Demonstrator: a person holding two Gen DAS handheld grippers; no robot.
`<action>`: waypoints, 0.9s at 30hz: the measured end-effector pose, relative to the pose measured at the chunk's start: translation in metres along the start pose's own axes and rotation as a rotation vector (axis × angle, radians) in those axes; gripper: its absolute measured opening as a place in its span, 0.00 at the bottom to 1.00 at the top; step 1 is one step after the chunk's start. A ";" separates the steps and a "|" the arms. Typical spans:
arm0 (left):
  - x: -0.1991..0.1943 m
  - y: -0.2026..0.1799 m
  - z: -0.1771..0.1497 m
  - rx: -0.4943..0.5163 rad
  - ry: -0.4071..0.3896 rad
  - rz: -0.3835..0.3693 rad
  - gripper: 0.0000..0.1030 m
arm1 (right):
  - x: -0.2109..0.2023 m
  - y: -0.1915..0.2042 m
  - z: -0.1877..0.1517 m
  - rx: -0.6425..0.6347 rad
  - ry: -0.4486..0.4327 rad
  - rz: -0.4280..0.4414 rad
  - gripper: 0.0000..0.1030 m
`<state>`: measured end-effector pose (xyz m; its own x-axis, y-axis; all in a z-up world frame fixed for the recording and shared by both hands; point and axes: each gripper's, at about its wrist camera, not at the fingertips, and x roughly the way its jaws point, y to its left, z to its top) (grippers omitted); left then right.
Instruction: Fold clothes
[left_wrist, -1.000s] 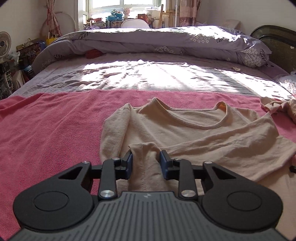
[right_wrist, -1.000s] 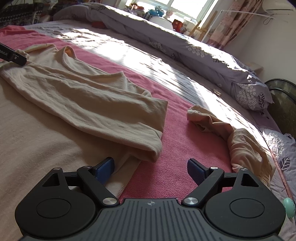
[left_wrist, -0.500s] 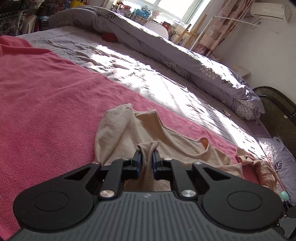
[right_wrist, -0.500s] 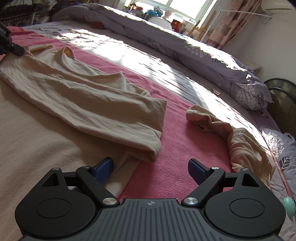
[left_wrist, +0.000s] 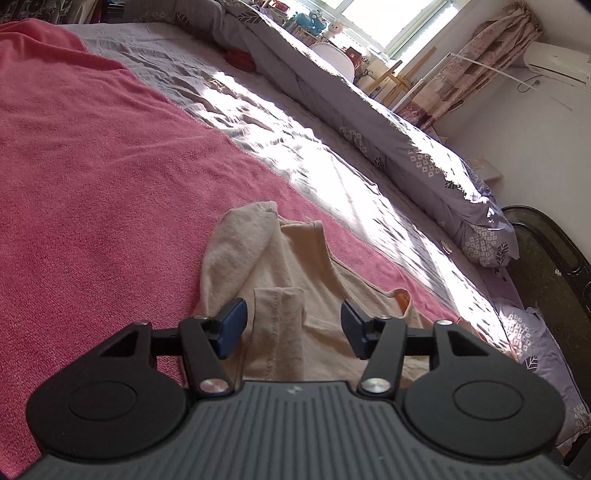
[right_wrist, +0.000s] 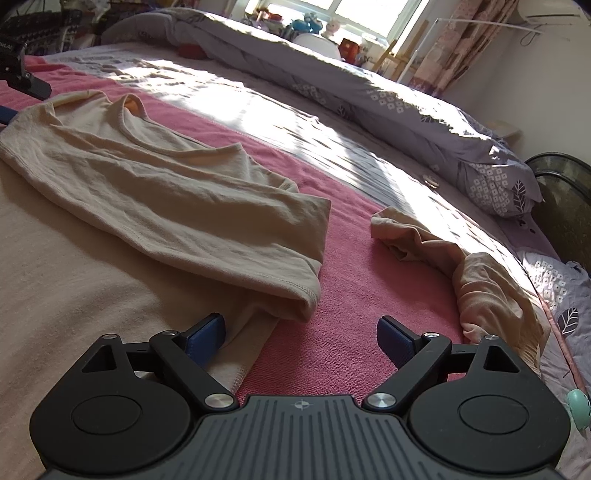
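A beige T-shirt (right_wrist: 159, 192) lies on the pink towel (left_wrist: 92, 177), its sleeves folded inward. In the left wrist view my left gripper (left_wrist: 291, 325) is open above the shirt's folded left sleeve (left_wrist: 279, 325), whose cuff lies between the fingers without being held. The shirt's collar (left_wrist: 325, 254) lies just beyond. In the right wrist view my right gripper (right_wrist: 299, 336) is open and empty, low over the shirt's right edge below the folded right sleeve (right_wrist: 295, 280). The left gripper's fingers (right_wrist: 33, 86) show at the far left of that view.
A second crumpled beige garment (right_wrist: 469, 273) lies on the towel to the right. A rolled purple duvet (right_wrist: 388, 99) runs along the far side of the bed. A dark headboard (right_wrist: 565, 206) stands at the right. A small teal object (right_wrist: 578, 404) sits at the bed's right edge.
My left gripper opened and let go of the shirt's left sleeve, which now lies folded on the shirt. The right gripper stayed open and shifted slightly.
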<state>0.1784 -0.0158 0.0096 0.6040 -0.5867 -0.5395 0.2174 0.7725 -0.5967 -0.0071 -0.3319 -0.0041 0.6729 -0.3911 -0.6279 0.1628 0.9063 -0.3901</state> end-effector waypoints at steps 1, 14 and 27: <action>0.001 0.000 0.000 -0.001 0.005 -0.009 0.27 | 0.000 0.000 0.000 0.003 0.000 0.000 0.88; -0.013 -0.025 0.016 0.074 -0.095 -0.007 0.00 | 0.001 0.000 -0.001 0.000 -0.002 -0.005 0.90; 0.005 -0.017 -0.001 0.132 0.001 0.238 0.00 | -0.002 0.020 0.013 -0.103 -0.107 -0.057 0.92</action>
<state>0.1775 -0.0319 0.0163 0.6492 -0.3851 -0.6560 0.1678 0.9136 -0.3703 0.0040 -0.3112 -0.0015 0.7388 -0.4171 -0.5294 0.1318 0.8597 -0.4935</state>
